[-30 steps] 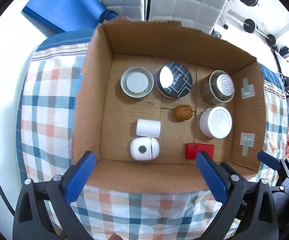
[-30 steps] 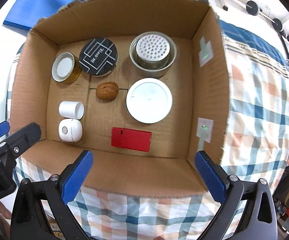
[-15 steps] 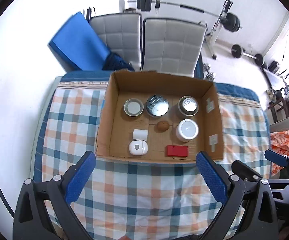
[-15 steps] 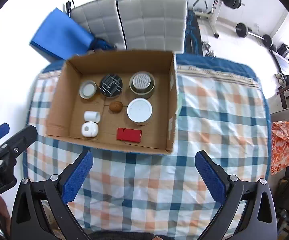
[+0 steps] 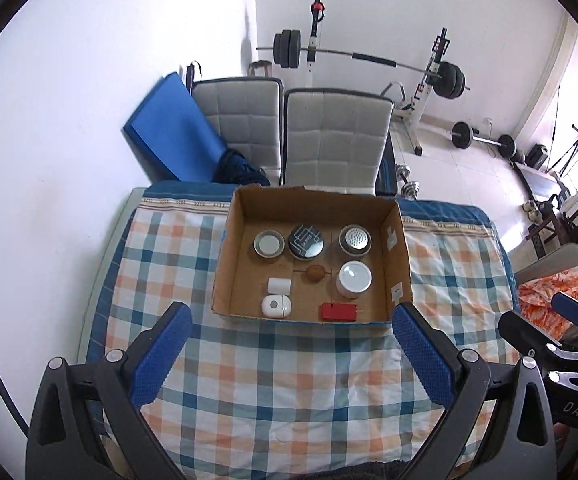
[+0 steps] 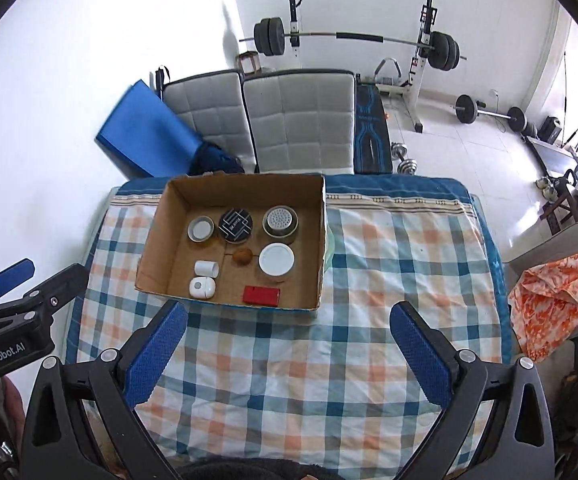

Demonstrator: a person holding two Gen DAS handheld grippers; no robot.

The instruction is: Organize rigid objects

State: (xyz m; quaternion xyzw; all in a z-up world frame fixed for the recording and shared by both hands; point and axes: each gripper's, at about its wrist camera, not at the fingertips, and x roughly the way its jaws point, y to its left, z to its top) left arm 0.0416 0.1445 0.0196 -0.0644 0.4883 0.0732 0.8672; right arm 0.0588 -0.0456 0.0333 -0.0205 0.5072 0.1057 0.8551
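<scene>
A cardboard box [image 5: 225, 264] [image 6: 157, 244] stands on the checked tablecloth. In it are a small tin [image 5: 268, 243], a black round tin [image 5: 306, 241], a metal perforated-lid jar [image 5: 354, 239], a walnut [image 5: 315, 273], a white round jar [image 5: 354, 278], a white cylinder [image 5: 279, 285], a white case [image 5: 276, 306] and a red box [image 5: 338, 312]. My left gripper [image 5: 291, 356] is open and empty, well short of the box. My right gripper [image 6: 287, 354] is open and empty, also back from the box.
The checked cloth [image 6: 389, 264] covers the table right of the box. Two grey chairs [image 5: 333, 136] and a blue mat [image 5: 169, 128] stand behind the table. An orange patterned cloth [image 6: 561, 296] lies on a chair at the right. Weights [image 6: 353, 40] stand by the far wall.
Both grippers have drawn far back and up from the box, so the whole table and room now show. Box contents have not moved.
</scene>
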